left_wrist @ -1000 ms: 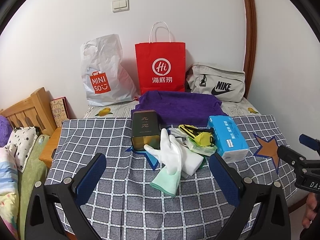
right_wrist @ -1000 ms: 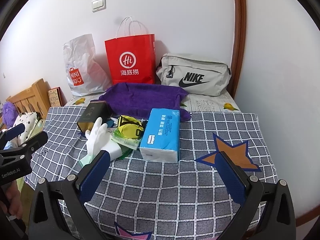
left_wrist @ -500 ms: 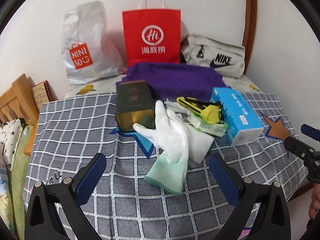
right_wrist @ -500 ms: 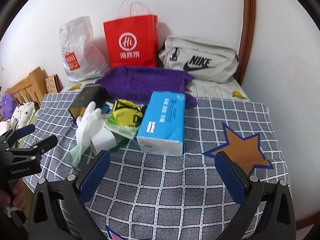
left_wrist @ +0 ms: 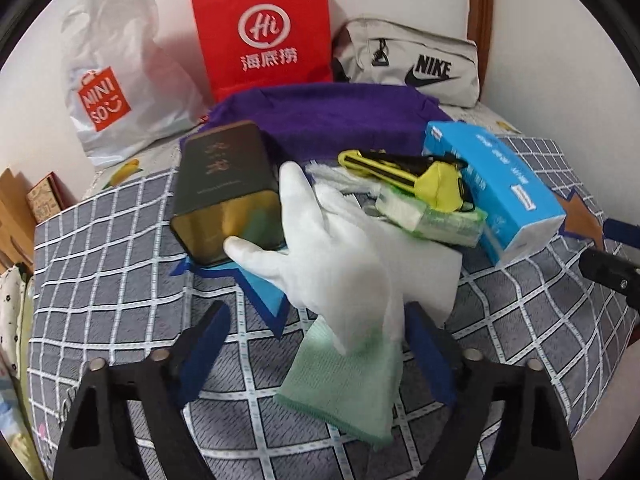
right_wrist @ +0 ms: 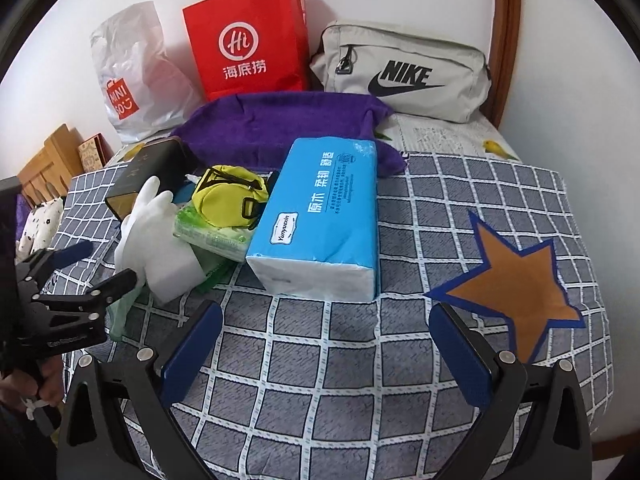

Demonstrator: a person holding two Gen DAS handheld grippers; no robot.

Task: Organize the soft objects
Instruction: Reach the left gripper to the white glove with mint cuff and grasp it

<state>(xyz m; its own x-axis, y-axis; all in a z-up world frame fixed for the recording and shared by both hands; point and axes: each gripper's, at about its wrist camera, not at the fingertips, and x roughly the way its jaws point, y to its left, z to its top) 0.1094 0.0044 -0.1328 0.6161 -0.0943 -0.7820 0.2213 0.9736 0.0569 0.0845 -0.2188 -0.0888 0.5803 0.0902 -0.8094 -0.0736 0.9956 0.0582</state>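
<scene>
A white glove with a green cuff (left_wrist: pixel 336 280) lies on the checked bedspread (left_wrist: pixel 120 288), draped over a white block (left_wrist: pixel 424 276). My left gripper (left_wrist: pixel 316 344) is open, its fingers on either side of the glove's cuff. The glove also shows in the right wrist view (right_wrist: pixel 148 228). Beside it lie a green tissue pack (left_wrist: pixel 432 220), a yellow pouch (right_wrist: pixel 228 200), a blue tissue pack (right_wrist: pixel 324 220) and a purple towel (right_wrist: pixel 280 128). My right gripper (right_wrist: pixel 324 344) is open and empty above bare bedspread in front of the blue tissue pack.
A dark tin box (left_wrist: pixel 224 188) lies left of the glove. A white Miniso bag (left_wrist: pixel 116 76), a red paper bag (left_wrist: pixel 264 32) and a grey Nike bag (left_wrist: pixel 412 64) stand against the back wall. A wooden bedframe (right_wrist: pixel 44 164) is at the left.
My left gripper has moved forward and down to the glove, so its fingers now flank the cuff. My right gripper has moved closer to the blue tissue pack. Both stayed open.
</scene>
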